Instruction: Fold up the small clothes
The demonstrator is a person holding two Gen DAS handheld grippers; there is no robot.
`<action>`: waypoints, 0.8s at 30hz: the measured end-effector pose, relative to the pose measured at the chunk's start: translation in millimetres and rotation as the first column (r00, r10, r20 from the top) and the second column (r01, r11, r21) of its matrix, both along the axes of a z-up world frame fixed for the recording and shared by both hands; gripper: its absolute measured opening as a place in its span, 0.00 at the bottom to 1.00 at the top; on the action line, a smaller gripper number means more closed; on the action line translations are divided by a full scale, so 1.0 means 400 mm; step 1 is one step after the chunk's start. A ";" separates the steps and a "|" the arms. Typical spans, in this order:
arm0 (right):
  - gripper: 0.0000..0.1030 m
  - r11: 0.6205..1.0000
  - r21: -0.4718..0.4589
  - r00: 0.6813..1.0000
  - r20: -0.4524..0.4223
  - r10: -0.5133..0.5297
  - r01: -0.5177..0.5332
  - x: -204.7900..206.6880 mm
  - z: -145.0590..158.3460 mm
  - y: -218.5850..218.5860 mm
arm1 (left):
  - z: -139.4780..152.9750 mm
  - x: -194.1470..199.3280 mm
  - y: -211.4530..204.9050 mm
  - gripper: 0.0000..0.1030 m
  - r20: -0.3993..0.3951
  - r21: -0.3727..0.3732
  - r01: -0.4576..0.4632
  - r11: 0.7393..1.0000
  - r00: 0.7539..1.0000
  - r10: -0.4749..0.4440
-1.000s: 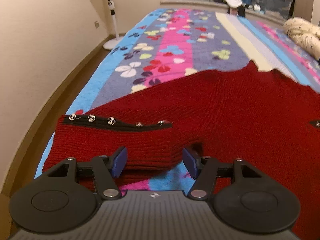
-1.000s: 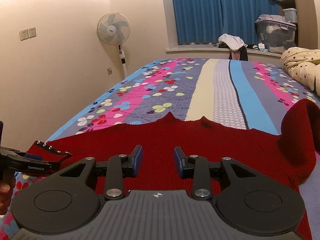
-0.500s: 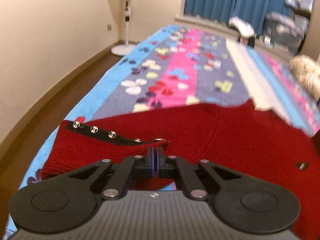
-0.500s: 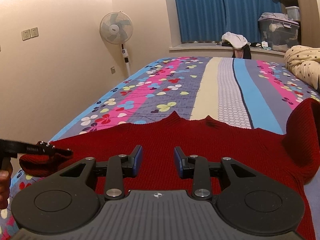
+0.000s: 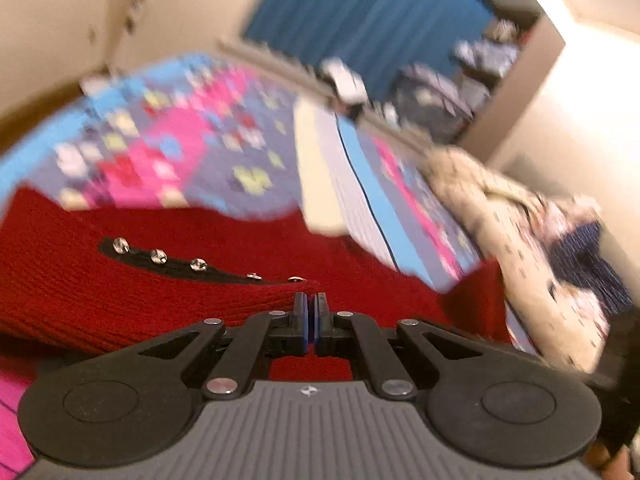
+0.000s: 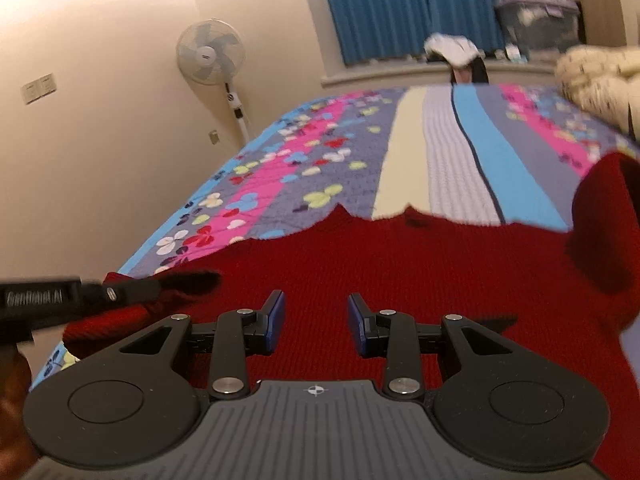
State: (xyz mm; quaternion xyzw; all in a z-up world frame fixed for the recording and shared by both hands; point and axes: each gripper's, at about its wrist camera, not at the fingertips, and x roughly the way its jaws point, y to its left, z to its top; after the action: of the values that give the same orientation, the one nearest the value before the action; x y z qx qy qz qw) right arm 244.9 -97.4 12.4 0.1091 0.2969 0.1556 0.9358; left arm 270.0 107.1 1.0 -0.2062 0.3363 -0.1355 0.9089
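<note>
A dark red knitted sweater (image 6: 400,264) lies spread on the patterned bedspread (image 6: 440,136). Its left sleeve (image 5: 132,300) has a black cuff band with shiny studs (image 5: 158,256). My left gripper (image 5: 311,312) is shut on the edge of that sleeve cuff and holds it lifted over the sweater's body. In the right wrist view the left gripper (image 6: 132,292) comes in from the left with the red sleeve hanging from it. My right gripper (image 6: 316,320) hovers open over the sweater's lower middle, nothing between its fingers. The sweater's right sleeve (image 6: 600,220) is bunched up at the right.
A standing fan (image 6: 210,54) is by the left wall. Blue curtains (image 6: 420,4) and a window sill with a storage box (image 6: 536,20) lie beyond the bed. A cream starred duvet (image 5: 512,232) is piled at the bed's right side.
The left gripper closed on the sleeve cuff, then lifted it and swung it right over the sweater while turning. The right gripper stayed put and open.
</note>
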 end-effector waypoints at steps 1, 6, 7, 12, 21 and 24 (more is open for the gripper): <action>0.35 1.000 0.015 1.000 -0.022 -0.005 0.006 0.006 -0.011 -0.004 | -0.009 0.006 -0.006 0.04 -0.029 -0.003 0.017 1.000 0.999 -0.017; 0.35 0.994 0.103 0.992 -0.129 -0.008 0.022 0.036 -0.062 -0.016 | 0.018 0.003 0.054 0.23 0.000 0.026 -0.100 0.995 0.995 0.100; 0.35 0.993 0.116 0.989 -0.146 0.000 0.017 0.040 -0.072 -0.014 | 0.024 0.005 0.072 0.23 0.008 0.055 -0.146 0.988 0.989 0.145; 0.38 0.983 0.177 0.975 -0.208 0.083 -0.046 0.044 -0.125 0.033 | 0.038 0.009 0.171 0.23 0.028 0.241 -0.454 0.858 0.887 0.462; 0.48 0.974 0.130 0.951 -0.222 0.214 -0.188 0.034 -0.182 0.182 | 0.062 -0.008 0.299 0.23 0.039 0.251 -0.650 0.718 0.747 0.663; 0.45 0.970 0.038 0.957 -0.160 0.243 -0.240 0.020 -0.180 0.234 | 0.074 -0.019 0.310 0.23 0.043 0.246 -0.653 0.716 0.745 0.665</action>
State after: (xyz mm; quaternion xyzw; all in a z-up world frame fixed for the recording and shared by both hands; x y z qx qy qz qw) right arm 253.1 -3.9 -59.6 0.0932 0.3822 0.2619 0.8813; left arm 262.3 231.2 30.5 -0.2018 0.2767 0.2445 0.9072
